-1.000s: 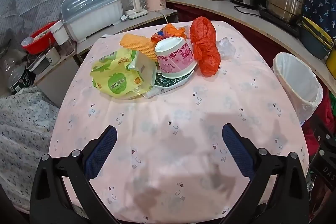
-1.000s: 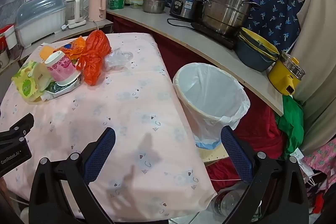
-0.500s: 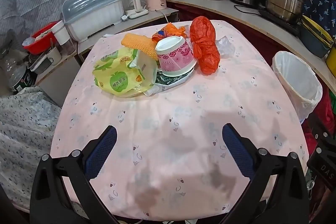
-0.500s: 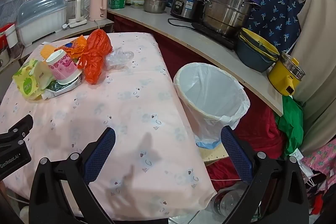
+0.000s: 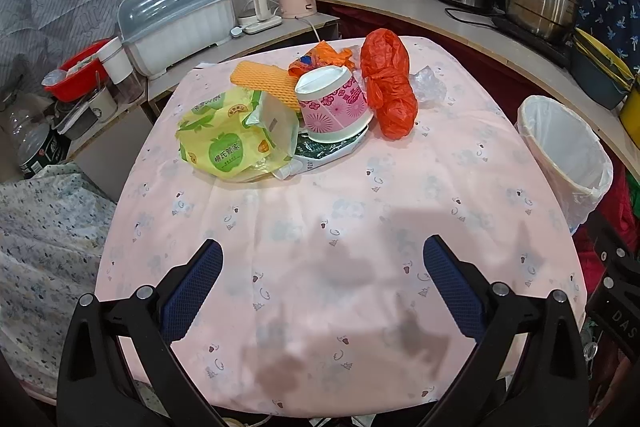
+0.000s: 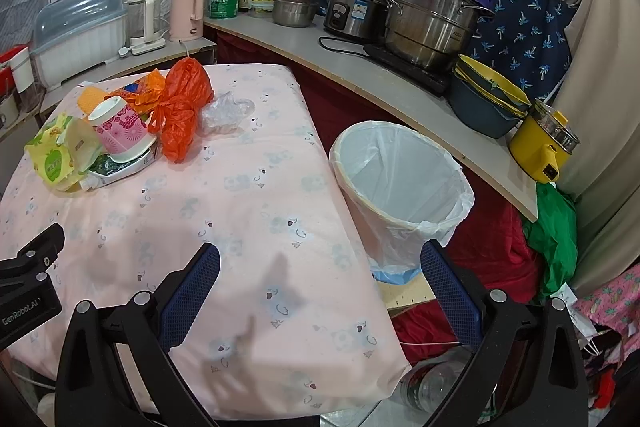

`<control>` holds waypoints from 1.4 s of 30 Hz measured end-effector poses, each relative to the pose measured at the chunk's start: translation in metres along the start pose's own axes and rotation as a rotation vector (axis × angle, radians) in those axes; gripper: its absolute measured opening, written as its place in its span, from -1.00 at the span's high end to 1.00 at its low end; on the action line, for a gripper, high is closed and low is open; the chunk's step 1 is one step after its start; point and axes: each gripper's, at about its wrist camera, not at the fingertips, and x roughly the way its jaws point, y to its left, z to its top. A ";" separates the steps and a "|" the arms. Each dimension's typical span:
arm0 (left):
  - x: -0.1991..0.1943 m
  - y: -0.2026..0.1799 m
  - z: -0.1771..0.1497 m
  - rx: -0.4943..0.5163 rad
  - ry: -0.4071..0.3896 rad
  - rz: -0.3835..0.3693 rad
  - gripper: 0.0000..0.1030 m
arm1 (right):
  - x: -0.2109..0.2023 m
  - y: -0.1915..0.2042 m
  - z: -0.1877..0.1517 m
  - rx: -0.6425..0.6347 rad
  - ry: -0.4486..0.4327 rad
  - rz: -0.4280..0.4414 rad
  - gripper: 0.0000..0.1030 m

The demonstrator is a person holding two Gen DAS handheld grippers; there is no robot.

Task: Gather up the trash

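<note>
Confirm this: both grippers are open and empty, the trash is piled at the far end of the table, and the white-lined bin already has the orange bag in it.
Not quite. The bin is empty in the right wrist view; the orange bag lies in the pile on the table. Both the left gripper and right gripper are open and empty.

The dark packet (image 5: 328,151) lies mostly hidden under the pink cup (image 5: 334,105). The bin (image 5: 568,155) is partly cut off at the right. Print on the yellow bag (image 5: 228,143) is too small to read.
</note>
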 end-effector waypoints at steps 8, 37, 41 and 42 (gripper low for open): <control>-0.001 -0.002 0.001 0.001 -0.002 -0.008 -0.86 | -0.001 0.000 0.000 -0.001 -0.002 0.000 -0.87; -0.001 -0.004 0.002 0.010 -0.003 -0.034 -0.86 | 0.000 0.001 -0.001 -0.002 0.001 -0.003 -0.87; -0.001 -0.004 0.001 0.011 -0.003 -0.034 -0.86 | 0.000 0.000 -0.001 -0.002 0.001 -0.002 -0.87; -0.001 -0.005 0.001 0.012 -0.004 -0.034 -0.86 | 0.000 0.000 -0.001 -0.002 0.001 -0.003 -0.87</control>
